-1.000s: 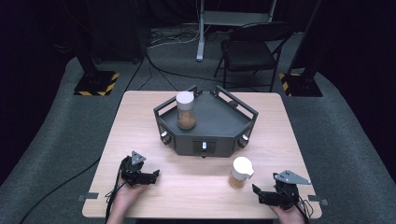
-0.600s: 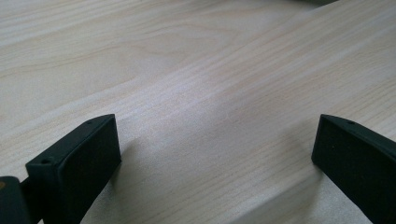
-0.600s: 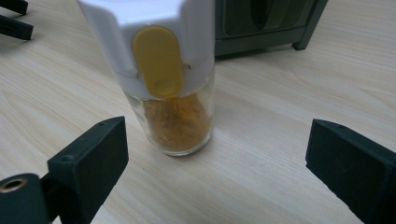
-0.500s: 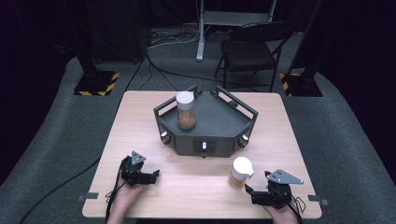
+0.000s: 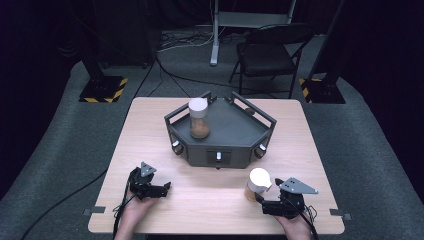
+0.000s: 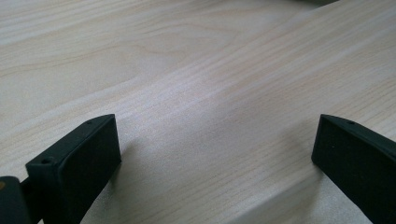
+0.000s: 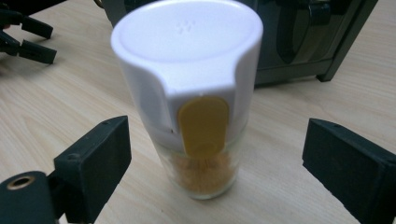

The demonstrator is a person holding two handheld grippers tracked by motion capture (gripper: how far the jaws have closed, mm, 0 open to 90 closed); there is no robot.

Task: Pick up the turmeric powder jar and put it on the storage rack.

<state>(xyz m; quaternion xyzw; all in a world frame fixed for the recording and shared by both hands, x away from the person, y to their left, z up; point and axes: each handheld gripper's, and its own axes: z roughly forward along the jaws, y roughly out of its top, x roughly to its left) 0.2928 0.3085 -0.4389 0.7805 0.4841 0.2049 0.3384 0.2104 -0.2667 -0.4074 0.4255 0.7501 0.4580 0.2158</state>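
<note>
Near the table's front edge at about 5 o'clock stands a spice jar, white cap on top, orange powder at its bottom. Right gripper just beside it at 4 o'clock, jaws either side of the jar, just now closing, gaps left on both sides, no contact. Left gripper at 7 o'clock, spread wide over bare wood. At 12 o'clock, a dark tray with a second jar inside.
</note>
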